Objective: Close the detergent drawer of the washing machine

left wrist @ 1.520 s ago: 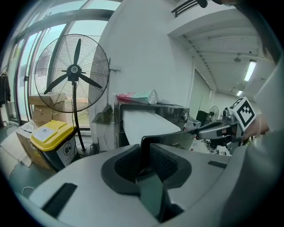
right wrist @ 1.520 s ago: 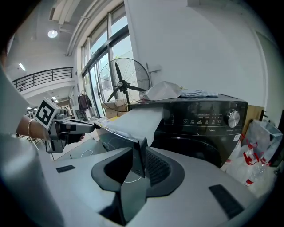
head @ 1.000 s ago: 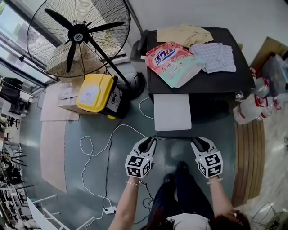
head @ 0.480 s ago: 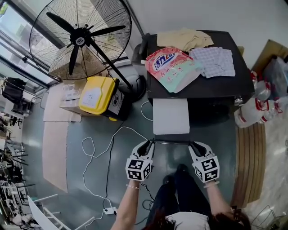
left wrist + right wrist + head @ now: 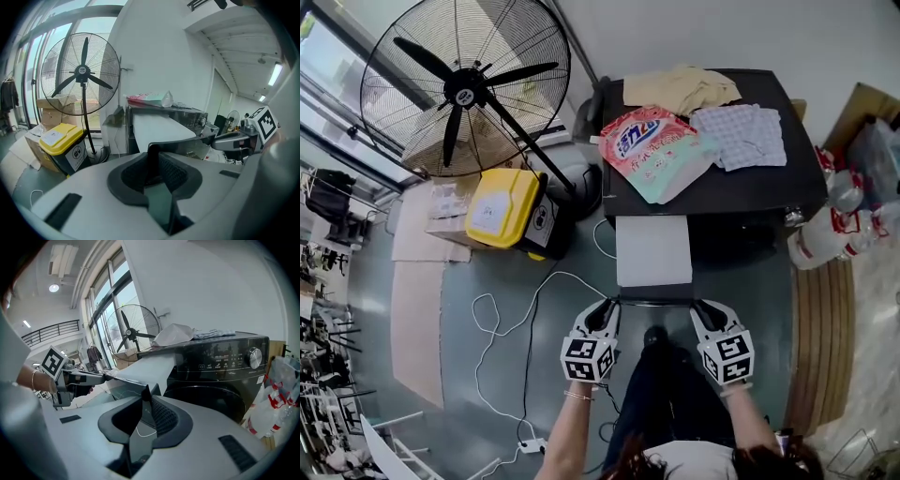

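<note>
We see the drawer (image 5: 653, 249) standing far out of the black washing machine (image 5: 750, 187). Its long axis runs straight from the machine's front toward us, with the dark front panel (image 5: 656, 300) nearest us. Our left gripper (image 5: 605, 309) is clamped on the panel's left corner and our right gripper (image 5: 705, 309) on its right corner. Each gripper view shows the jaws pinched on that thin edge. From above the drawer shows only a pale flat top, so its compartments are hidden. A detergent bag (image 5: 656, 141) lies on the machine.
</note>
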`<state>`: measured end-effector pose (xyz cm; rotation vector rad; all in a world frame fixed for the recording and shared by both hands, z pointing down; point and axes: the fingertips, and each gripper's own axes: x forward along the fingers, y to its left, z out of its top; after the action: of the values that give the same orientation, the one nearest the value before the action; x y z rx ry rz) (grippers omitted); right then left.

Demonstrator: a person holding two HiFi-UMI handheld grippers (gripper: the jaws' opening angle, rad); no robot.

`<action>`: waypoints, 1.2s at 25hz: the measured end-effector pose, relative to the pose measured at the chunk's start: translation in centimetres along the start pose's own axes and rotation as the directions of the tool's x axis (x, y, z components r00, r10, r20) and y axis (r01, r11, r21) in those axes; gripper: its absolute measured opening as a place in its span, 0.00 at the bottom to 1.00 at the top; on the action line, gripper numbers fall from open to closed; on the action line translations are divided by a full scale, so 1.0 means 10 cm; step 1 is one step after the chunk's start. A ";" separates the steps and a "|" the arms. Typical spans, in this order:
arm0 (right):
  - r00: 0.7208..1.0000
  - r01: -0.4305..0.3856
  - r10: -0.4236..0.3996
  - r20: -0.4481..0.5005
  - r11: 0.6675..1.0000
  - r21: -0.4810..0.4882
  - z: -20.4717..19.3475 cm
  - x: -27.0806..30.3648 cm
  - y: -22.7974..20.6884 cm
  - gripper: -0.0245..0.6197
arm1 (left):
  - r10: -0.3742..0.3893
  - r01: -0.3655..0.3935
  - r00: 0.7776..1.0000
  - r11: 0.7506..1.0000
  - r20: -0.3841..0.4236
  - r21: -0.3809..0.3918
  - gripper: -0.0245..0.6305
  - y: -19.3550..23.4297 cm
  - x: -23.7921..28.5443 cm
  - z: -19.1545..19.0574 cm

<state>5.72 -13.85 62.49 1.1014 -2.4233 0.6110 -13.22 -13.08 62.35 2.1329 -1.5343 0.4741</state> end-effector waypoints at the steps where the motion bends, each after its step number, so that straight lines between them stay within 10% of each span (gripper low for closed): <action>1: 1.000 0.001 -0.001 0.001 1.000 0.001 0.01 0.01 -0.01 0.17 | -0.001 0.001 1.000 1.000 -0.001 0.001 0.16 0.01 0.01 0.01; 30: 0.992 0.110 -0.113 0.047 0.991 0.076 0.39 0.37 -0.31 0.17 | -0.078 0.078 0.997 0.997 -0.001 0.011 0.16 0.23 0.44 0.38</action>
<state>5.14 -19.98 61.92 1.2882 -2.3800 0.6469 -13.99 -19.27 61.95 2.1920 -1.4452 0.4571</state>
